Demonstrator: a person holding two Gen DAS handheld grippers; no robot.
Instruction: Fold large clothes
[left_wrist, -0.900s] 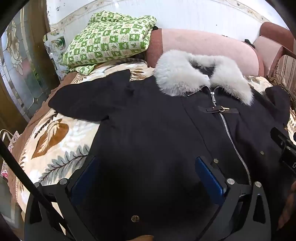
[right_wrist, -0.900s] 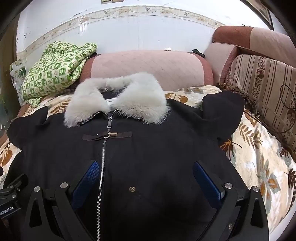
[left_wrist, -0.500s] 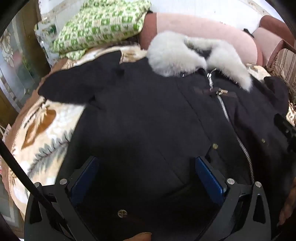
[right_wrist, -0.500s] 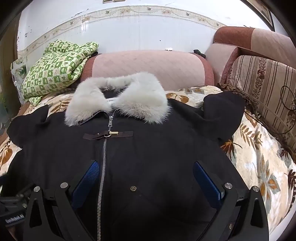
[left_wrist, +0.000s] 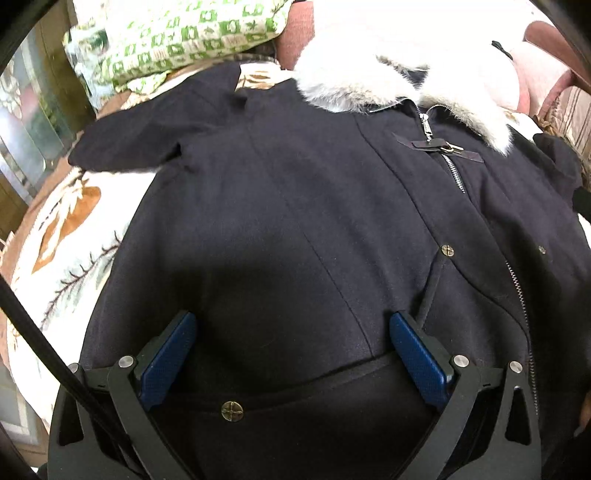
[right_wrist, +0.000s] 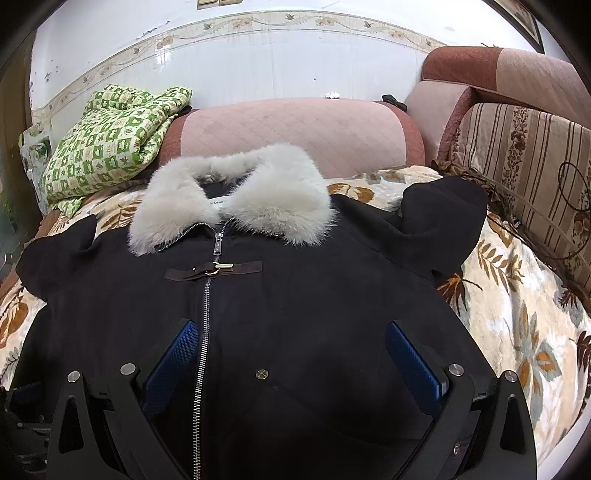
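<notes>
A dark coat (right_wrist: 295, 314) with a pale fur collar (right_wrist: 236, 199) lay spread front-up on a leaf-print blanket (right_wrist: 517, 314), zipped, its sleeves out to either side. The left gripper (left_wrist: 291, 354) hung low over the coat's front, jaws wide, a brass snap (left_wrist: 232, 410) between them. The right gripper (right_wrist: 291, 354) hovered with jaws wide, the zipper (right_wrist: 202, 350) just inside its left jaw. A green quilt (right_wrist: 110, 140) sat beyond, left of the collar.

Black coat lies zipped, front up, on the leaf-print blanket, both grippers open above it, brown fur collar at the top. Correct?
Not quite: the fur collar is pale grey-white, not brown, as the right wrist view shows. The rest holds: the black coat lies zipped, front up, on the leaf-print blanket, with the left gripper and right gripper open above it.
</notes>
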